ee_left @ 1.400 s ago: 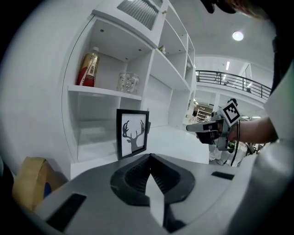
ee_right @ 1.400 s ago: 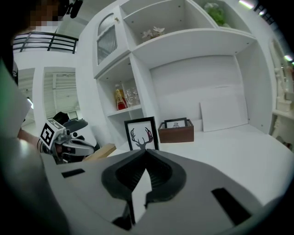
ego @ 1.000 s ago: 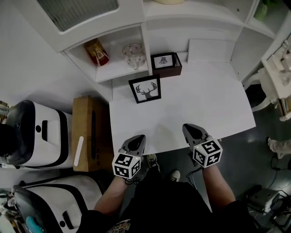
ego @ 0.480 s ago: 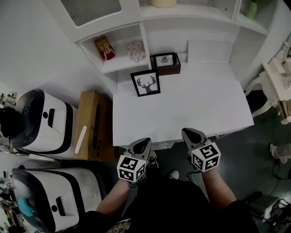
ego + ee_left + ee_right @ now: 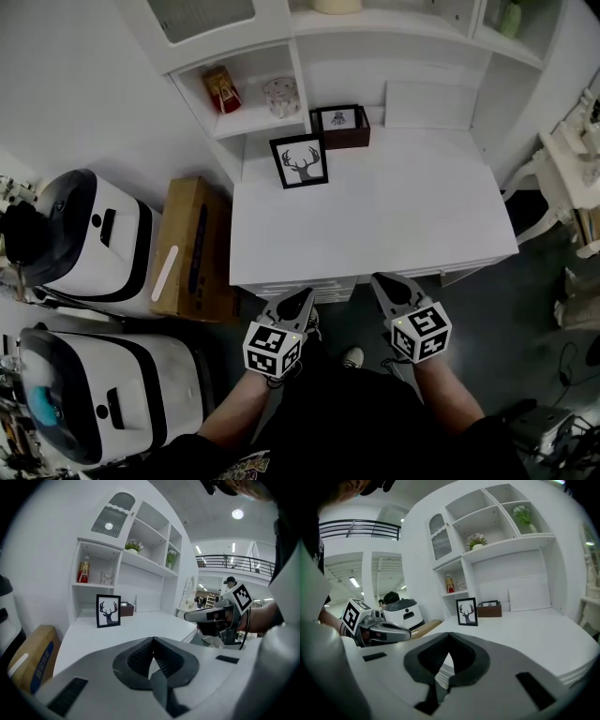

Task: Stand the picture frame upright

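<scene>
Deer picture frame point(image 5: 300, 161) stands upright at far left of white surface point(image 5: 394, 216). Left tongs point(image 5: 296, 300) and right tongs point(image 5: 385, 284) both fully closed, empty, just off near edge.

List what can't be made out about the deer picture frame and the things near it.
- Picture frame: its back and support, hidden by its own front in every view.
- Brown box: the small picture in it, too small to read in any view.
- Red jar: label too small, head view.
</scene>
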`<state>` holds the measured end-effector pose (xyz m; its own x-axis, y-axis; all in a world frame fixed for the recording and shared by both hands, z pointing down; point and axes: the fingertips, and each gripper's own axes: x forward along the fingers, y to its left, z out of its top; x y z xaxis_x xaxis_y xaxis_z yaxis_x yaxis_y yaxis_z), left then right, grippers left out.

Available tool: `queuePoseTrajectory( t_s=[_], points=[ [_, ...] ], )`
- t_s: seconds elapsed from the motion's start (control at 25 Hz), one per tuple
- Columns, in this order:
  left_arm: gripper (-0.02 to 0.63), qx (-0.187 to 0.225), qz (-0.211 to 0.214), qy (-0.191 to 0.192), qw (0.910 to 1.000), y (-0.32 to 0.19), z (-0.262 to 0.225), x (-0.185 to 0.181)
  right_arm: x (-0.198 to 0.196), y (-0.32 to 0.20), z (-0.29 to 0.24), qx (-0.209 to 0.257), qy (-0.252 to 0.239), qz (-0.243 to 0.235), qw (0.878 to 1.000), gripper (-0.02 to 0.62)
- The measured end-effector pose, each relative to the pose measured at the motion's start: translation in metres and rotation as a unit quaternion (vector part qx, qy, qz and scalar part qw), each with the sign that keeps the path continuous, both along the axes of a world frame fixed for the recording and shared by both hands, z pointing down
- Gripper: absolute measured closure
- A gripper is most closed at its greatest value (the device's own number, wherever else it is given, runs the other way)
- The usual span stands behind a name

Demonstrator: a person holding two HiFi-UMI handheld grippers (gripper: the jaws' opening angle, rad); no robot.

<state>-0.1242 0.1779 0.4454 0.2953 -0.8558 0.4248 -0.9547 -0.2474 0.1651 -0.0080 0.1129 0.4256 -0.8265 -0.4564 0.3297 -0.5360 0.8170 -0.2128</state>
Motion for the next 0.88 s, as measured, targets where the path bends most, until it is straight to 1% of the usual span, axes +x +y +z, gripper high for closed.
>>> queuePoseTrajectory(
  t_s=[0.24, 0.88],
  points=[
    [0.600, 0.007, -0.003, -0.007, 0.9999, 0.010, -0.001, 0.004, 0.001, 0.018, 0.001, 0.006, 0.003, -0.008, 1.000, 0.592],
    [0.600, 0.012, -0.010, -0.007, 0.9999, 0.025, -0.005, -0.001, -0.010, 0.038, -0.001, 0.006, 0.002, -0.026, 1.000, 0.592]
  ],
)
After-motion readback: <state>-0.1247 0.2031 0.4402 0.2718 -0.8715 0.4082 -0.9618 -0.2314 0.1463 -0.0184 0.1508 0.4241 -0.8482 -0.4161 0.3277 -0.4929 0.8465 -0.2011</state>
